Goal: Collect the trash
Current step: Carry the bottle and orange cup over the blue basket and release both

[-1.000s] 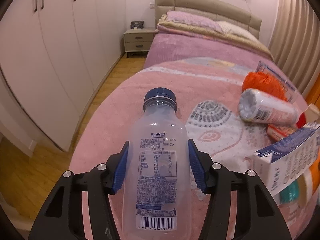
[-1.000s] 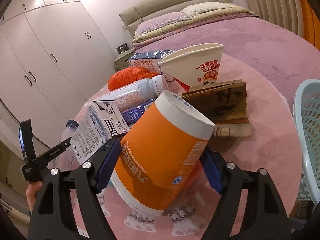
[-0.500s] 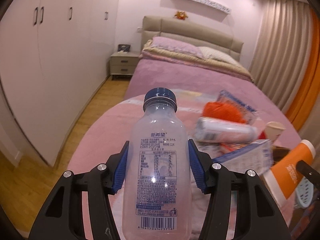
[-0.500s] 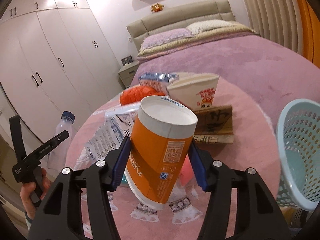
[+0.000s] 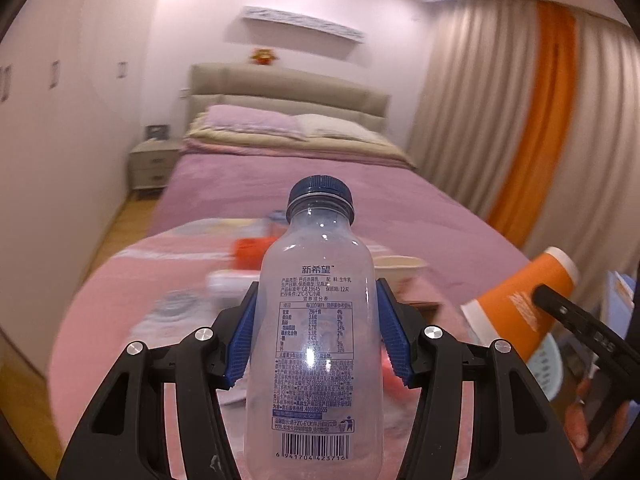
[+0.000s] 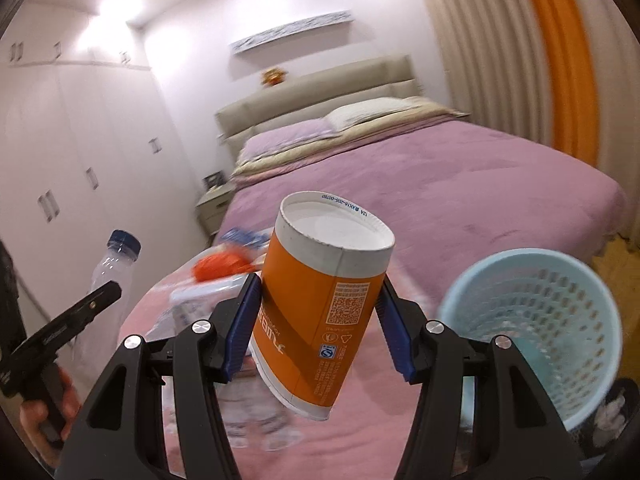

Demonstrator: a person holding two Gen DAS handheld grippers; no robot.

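Bed [image 6: 460, 184] far behind a pink table [image 6: 360, 420] | basket [image 6: 536, 332] low right, beside table | your right gripper [image 6: 318, 312] pinches a tilted orange tube [image 6: 320, 320] above table | your left gripper [image 5: 316, 336] pinches an upright clear bottle [image 5: 316, 340], blue cap [image 5: 321, 194] up.

Orange canister [image 6: 320, 316], blue-capped clear bottle [image 5: 316, 344], pale-blue perforated basket [image 6: 532, 320].

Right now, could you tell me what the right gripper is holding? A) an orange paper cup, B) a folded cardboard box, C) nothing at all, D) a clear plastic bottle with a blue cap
A: the right gripper is shut on the orange paper cup, tilted between its blue pads, beside the blue basket.
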